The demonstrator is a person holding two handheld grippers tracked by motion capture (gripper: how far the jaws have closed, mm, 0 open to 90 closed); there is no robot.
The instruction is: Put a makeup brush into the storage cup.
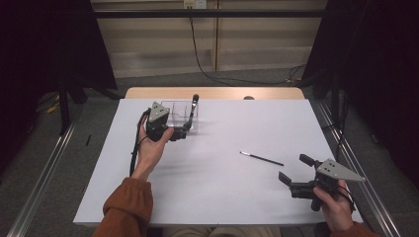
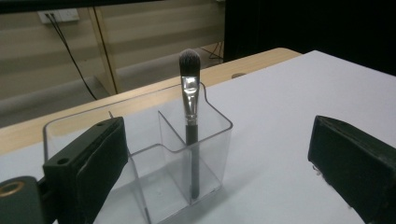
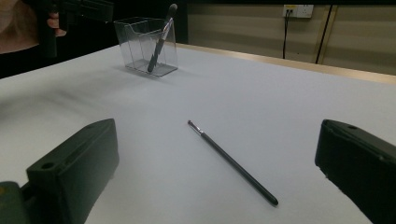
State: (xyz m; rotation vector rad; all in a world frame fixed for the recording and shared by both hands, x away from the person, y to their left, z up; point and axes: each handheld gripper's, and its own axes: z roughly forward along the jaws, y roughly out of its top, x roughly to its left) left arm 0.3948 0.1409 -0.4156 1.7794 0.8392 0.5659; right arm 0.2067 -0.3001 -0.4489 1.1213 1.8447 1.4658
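Left gripper (image 1: 179, 132) sits at the counter's (image 1: 222, 197) 11 o'clock, right beside the clear holder (image 2: 154, 163). We see its fingers (image 2: 88, 163) spread wide, nothing between the pads; the near pad sits in front of the holder's left wall, contact we can't tell. The big brush (image 2: 190, 100) stands in the holder's right-hand compartment, bristles up, leaning slightly against the rim, free of both fingers.

Right gripper (image 1: 292, 174) hangs at the counter's 4 o'clock, held in the right hand (image 1: 332, 205). Its fingers (image 3: 74, 168) are also wide apart and grip nothing; we see bare counter between them.

The thin brush (image 3: 232, 161) lies flat on the counter at roughly 3 o'clock from centre, just ahead of the right gripper, tip pointing toward 10 o'clock in the high view. In the right gripper view it lies between the two fingers' lines but farther out, touching neither. Holder and thin brush are well apart.
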